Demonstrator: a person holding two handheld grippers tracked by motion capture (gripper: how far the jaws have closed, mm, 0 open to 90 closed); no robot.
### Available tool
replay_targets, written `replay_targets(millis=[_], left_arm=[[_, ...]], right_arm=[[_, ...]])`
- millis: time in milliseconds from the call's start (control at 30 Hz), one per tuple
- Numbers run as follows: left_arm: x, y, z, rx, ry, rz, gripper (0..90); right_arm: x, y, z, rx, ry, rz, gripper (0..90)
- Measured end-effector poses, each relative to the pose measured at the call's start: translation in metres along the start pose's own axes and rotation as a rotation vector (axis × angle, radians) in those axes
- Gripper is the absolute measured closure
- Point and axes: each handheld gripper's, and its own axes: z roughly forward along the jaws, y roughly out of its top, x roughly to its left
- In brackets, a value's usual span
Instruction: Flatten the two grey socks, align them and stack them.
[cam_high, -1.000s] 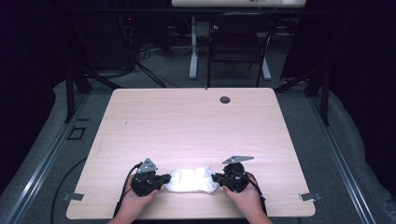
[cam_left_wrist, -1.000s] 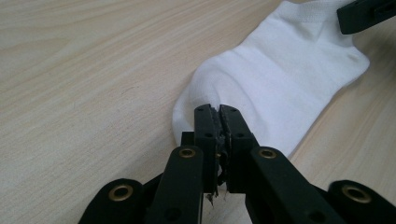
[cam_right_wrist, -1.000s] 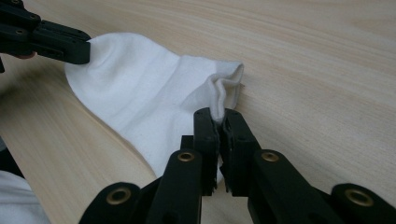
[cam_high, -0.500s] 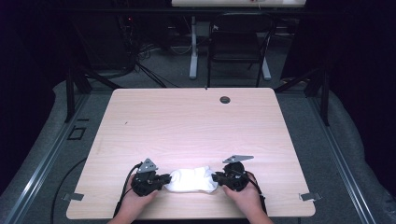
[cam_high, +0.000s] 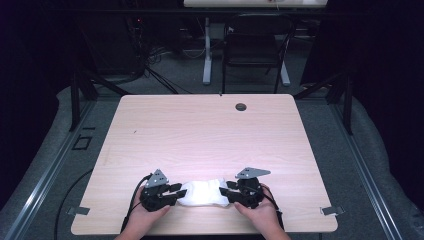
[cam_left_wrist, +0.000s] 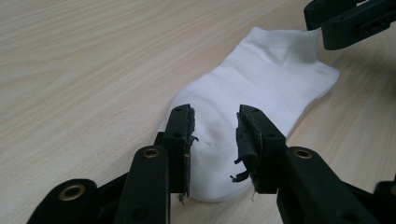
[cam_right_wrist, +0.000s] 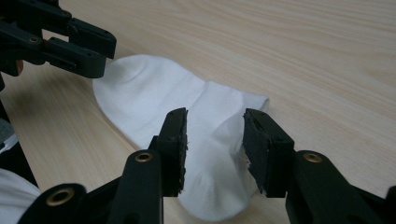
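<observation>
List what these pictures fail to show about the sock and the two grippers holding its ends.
- White sock: in the high view, both ends are covered by the left gripper and right gripper.
- Sock's underside: hidden against the table everywhere.
- Left gripper view: the sock's near end sits behind the jaws.
- Small dark disc: too small to identify.
</observation>
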Motion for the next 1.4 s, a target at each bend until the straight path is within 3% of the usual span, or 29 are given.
replay_targets(millis=[100, 267, 400, 500, 600, 867, 1033, 1133, 1400], left_arm=[[-0.002, -0.002, 0.004, 0.012, -0.003, 0.012, 64.2], [-0.001, -0.003, 0.007, 0.027, -0.004, 0.014, 63.5], [-0.001, -0.004, 0.008, 0.032, -0.002, 0.013, 63.3], [0.000, -0.004, 0.009, 0.037, -0.001, 0.014, 63.3], [0.000, -0.005, 0.010, 0.041, -0.001, 0.014, 63.3], [0.001, -0.007, 0.012, 0.051, -0.001, 0.011, 63.0], [0.002, -0.007, 0.013, 0.055, -0.001, 0.011, 62.8], [0.002, -0.008, 0.013, 0.057, -0.001, 0.011, 62.8], [0.002, -0.008, 0.015, 0.059, 0.000, 0.006, 62.7]], right_arm=[[0.002, -0.002, 0.006, 0.023, 0.000, -0.018, 58.8], [0.000, -0.004, 0.011, 0.053, -0.003, -0.008, 58.0], [0.000, -0.002, 0.007, 0.003, -0.042, -0.013, 58.1], [0.000, 0.001, -0.001, -0.052, -0.044, -0.008, 58.1], [0.002, 0.002, -0.003, -0.061, -0.032, -0.001, 58.1], [0.004, -0.002, 0.014, 0.037, -0.007, -0.039, 58.1], [0.003, -0.004, 0.018, 0.048, -0.009, -0.027, 58.2], [0.001, -0.004, 0.016, 0.035, -0.037, -0.039, 58.2], [-0.018, -0.003, -0.001, -0.014, -0.078, 0.060, 58.3]])
